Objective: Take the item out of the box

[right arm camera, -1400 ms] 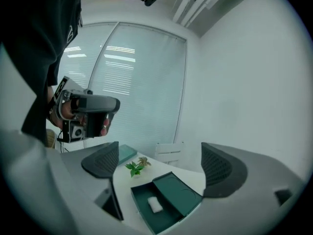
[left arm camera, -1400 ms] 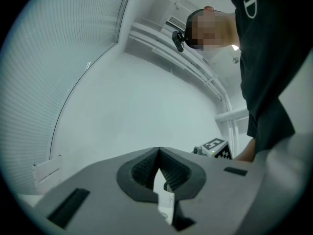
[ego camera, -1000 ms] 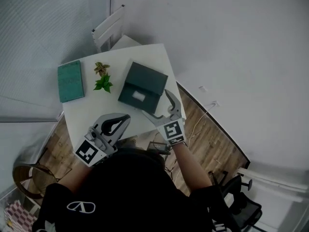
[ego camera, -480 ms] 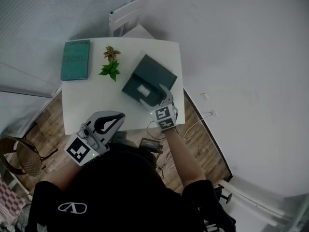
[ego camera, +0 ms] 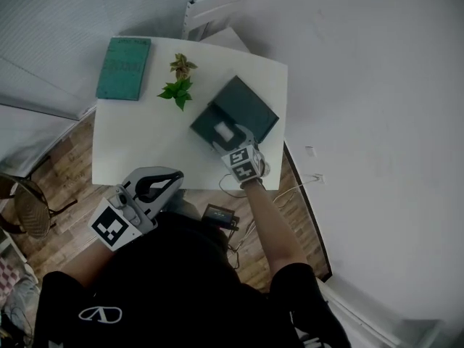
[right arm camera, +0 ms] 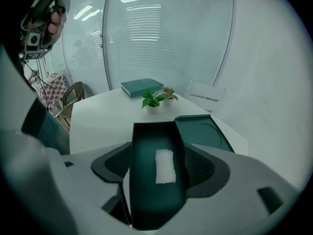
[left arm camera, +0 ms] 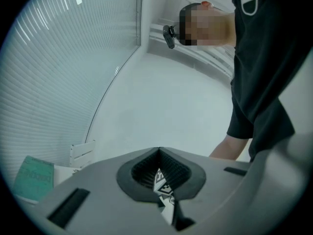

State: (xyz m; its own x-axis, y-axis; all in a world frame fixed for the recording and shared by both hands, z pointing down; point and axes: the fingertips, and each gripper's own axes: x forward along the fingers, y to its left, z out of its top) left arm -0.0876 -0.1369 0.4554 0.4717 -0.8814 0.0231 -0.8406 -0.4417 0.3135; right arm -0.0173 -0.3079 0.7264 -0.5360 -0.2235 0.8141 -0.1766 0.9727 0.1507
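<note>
Left gripper (ego camera: 164,183) hangs by the near edge of the white square table (ego camera: 138,147), jaws pinched together. Right gripper (ego camera: 234,142) hovers over the open dark green box (ego camera: 250,107), jaws apart, just been closing. The white rectangular pad (ego camera: 223,131) sits in the box tray, untouched.

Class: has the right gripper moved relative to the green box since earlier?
Yes: the right gripper came from the table edge to over the green box; its jaws have just been closing, the white item between them, ungripped.
</note>
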